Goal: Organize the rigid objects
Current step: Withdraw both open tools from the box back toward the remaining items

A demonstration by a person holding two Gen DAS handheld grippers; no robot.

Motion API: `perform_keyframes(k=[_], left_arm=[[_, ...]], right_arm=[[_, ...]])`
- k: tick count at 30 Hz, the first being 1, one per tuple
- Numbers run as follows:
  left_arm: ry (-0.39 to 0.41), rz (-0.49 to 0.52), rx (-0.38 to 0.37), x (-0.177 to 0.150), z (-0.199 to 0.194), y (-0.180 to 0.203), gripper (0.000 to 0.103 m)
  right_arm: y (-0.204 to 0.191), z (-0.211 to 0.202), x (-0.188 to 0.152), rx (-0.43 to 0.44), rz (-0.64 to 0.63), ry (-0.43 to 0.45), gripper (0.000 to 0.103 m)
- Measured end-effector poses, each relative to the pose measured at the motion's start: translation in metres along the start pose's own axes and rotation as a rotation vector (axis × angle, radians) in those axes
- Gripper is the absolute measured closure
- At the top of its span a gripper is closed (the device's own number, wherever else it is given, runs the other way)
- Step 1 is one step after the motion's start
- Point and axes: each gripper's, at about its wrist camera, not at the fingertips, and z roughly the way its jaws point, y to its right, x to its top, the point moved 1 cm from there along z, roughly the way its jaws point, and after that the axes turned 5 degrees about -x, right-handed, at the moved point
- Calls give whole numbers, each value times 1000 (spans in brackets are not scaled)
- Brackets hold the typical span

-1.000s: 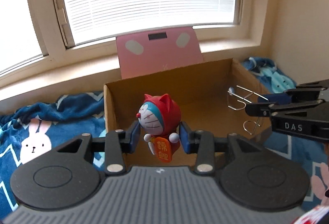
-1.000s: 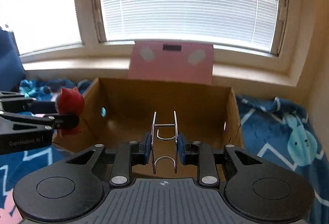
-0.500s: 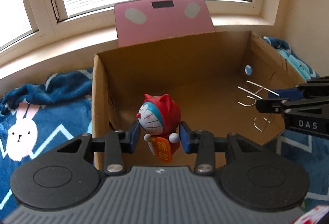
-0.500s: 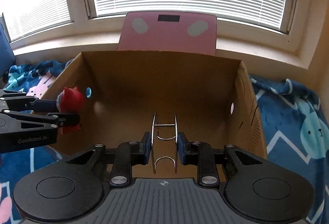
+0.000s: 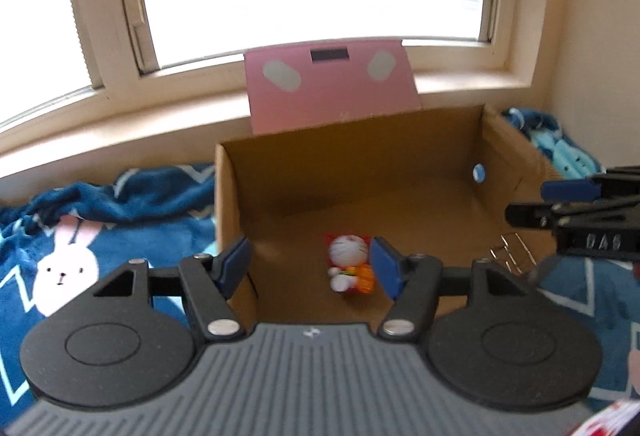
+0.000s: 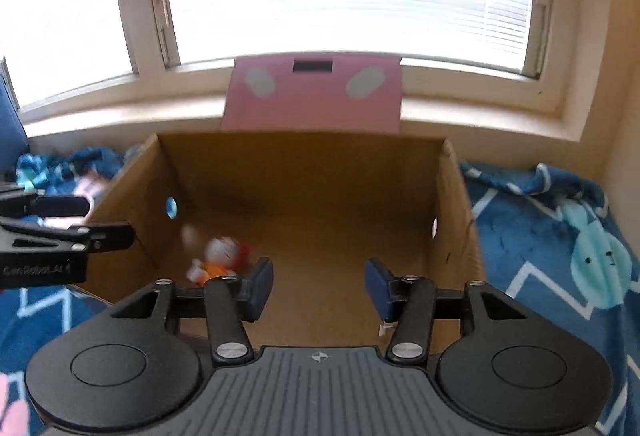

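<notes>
An open cardboard box sits on a blue blanket. A red and white cat figurine lies on its back on the box floor; it also shows blurred in the right wrist view. A wire metal clip lies on the box floor at the right. My left gripper is open and empty above the box's near edge, over the figurine. My right gripper is open and empty above the box; it also shows in the left wrist view.
A pink bathroom scale leans against the window sill behind the box. The blue patterned blanket spreads on both sides of the box. A wall stands close at the right.
Both grippers have opened. The figurine has dropped from my left gripper onto the box floor, and the wire clip has dropped from my right gripper into the box.
</notes>
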Motion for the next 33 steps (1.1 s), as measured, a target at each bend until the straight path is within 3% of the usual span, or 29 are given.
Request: perform_keyframes(k=[8,16,26,33], left_arm=[[56,-30,26,-45,-90,7,41],[84,-84,87,-121,-166,15,32],[43,-172,144,-210,-206,28,16],[-30,-171,166,-247,-196,38,8]], right_arm=[[5,-108,-24,15,74,94,45],[-2,-194,-104,2,101,117,41],[-21,-234,-212,-37,138,58,40],[-27,-228,-248,-37,134,-22,39]])
